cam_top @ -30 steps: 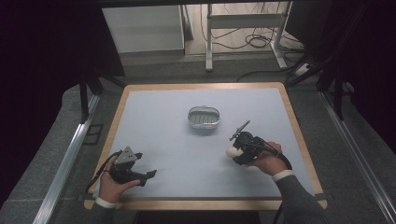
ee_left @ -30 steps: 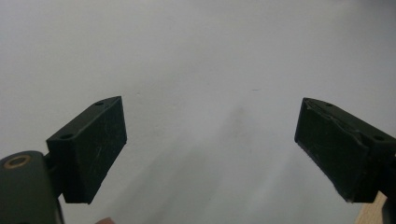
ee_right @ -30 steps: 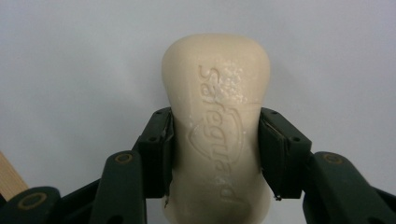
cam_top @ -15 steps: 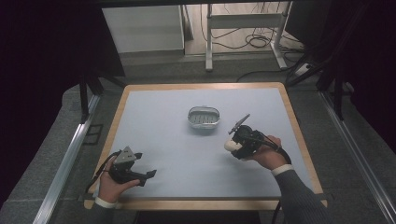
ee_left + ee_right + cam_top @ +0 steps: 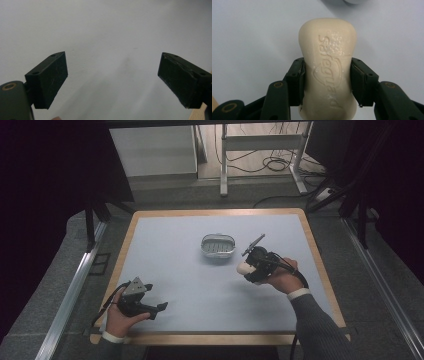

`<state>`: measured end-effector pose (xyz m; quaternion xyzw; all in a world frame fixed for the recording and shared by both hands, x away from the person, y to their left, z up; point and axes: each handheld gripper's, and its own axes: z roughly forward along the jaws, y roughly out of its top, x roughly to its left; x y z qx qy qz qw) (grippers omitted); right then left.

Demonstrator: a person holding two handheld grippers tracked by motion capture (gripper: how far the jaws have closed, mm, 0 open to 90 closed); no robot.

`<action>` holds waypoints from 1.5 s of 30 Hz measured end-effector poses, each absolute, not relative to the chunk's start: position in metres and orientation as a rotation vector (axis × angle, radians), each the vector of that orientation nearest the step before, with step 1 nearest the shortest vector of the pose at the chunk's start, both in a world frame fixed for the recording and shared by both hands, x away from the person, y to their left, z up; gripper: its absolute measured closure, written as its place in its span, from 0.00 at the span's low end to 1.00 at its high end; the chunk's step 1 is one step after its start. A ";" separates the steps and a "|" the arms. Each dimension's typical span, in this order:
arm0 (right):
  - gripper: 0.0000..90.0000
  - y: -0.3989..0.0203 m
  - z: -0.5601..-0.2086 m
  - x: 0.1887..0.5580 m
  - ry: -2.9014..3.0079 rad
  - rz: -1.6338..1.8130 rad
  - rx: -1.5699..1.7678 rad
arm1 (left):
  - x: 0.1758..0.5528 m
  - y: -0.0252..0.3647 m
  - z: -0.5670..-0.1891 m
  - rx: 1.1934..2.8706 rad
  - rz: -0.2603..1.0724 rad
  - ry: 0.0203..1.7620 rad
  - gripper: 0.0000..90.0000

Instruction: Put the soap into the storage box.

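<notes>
From the high view, the right claw [image 5: 248, 266] grips a cream bar of soap [image 5: 243, 268] above the pale tabletop [image 5: 200, 290], and a small grey soap dish [image 5: 218, 245] sits near the claw, just beyond it and to its left. The left claw [image 5: 159, 309] rests low at the tabletop's near left corner, well apart from the soap. In the left gripper view, the left claw [image 5: 112, 82] stands wide with bare tabletop between its jaws. In the right gripper view, the right claw [image 5: 327, 82] pinches the soap [image 5: 327, 67] by its narrow waist, both pads pressed to its sides, and the embossed face of the bar is turned to the camera.
</notes>
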<state>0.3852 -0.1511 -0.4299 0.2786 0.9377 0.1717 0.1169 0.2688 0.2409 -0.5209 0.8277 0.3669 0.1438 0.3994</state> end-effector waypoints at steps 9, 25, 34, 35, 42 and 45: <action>0.55 -0.146 -0.424 0.394 2.736 0.528 0.803 | 0.269 0.241 -0.522 2.096 0.360 0.932 0.11; 0.55 -0.143 -0.418 0.416 2.720 0.536 0.817 | 0.269 0.240 -0.523 2.102 0.359 0.931 0.11; 0.55 -0.137 -0.411 0.423 2.710 0.552 0.789 | 0.269 0.241 -0.522 2.102 0.360 0.933 0.11; 0.55 -0.137 -0.410 0.424 2.708 0.554 0.787 | 0.269 0.241 -0.522 2.102 0.360 0.933 0.11; 0.55 -0.134 -0.406 0.430 2.716 0.566 0.772 | 0.269 0.241 -0.522 2.101 0.361 0.933 0.11; 0.55 -0.132 -0.405 0.434 2.704 0.572 0.770 | 0.269 0.241 -0.522 2.103 0.359 0.931 0.11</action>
